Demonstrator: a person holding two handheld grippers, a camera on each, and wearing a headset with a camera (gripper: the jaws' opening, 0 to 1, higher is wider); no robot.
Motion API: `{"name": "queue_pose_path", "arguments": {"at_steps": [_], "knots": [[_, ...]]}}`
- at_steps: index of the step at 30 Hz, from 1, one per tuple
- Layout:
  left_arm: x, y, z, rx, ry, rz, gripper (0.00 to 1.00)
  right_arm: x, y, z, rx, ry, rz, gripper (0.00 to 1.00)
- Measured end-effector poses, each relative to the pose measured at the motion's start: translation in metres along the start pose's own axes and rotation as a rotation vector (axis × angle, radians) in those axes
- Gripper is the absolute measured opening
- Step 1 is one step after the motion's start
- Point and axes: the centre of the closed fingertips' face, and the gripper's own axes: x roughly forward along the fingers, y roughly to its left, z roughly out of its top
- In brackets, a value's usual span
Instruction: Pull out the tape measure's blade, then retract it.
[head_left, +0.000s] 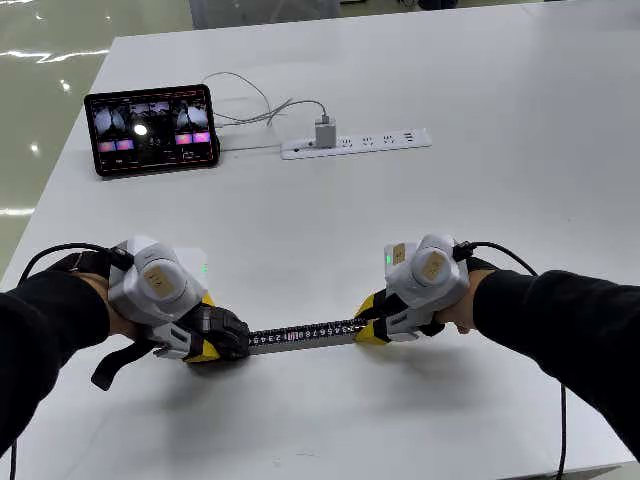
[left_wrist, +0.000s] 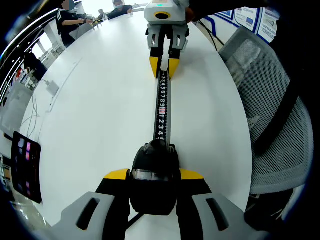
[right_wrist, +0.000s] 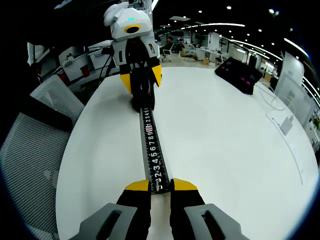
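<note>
In the head view, the black tape measure case (head_left: 226, 330) sits close to the near edge of the white table (head_left: 480, 200), toward the near left corner. The left gripper (head_left: 207, 328) has its yellow-tipped jaws clamped on it, one on each flank. The blade (head_left: 305, 334) runs out of the tape measure case to the right, parallel to the near edge with its numbers facing up. Its end is pinched between the jaws of the right gripper (head_left: 368, 325). Toward the far left corner a tablet (head_left: 152, 129) lies with its screen lit. To its right, a power strip (head_left: 356, 143) carries a white charger (head_left: 326, 132), and a cable (head_left: 250, 100) loops from there toward the tablet.

In the left gripper view, the jaws close around the tape measure case (left_wrist: 154, 170) and touch both its sides. The blade (left_wrist: 162, 110) stretches straight ahead over the table to the right gripper (left_wrist: 164, 67), whose tips are pressed onto the blade's end. A mesh chair (left_wrist: 270, 115) stands just off the table's edge.

In the right gripper view, the right gripper (right_wrist: 160, 186) nips the blade's end, its jaws almost meeting. The blade (right_wrist: 152, 150) leads ahead to the tape measure case (right_wrist: 142, 97), gripped by the left gripper (right_wrist: 141, 75). I cannot tell whether the blade touches the table. The tablet (right_wrist: 239, 74) and the charger (right_wrist: 286, 125) lie toward the opposite edge.
</note>
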Motion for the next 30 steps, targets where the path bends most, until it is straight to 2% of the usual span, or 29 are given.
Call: {"name": "queue_pose_path", "arguments": {"at_steps": [30], "knots": [[0.001, 0.000, -0.001, 0.000, 0.002, 0.000, 0.29, -0.009, -0.003, -0.011, 0.004, 0.009, -0.010, 0.10]]}}
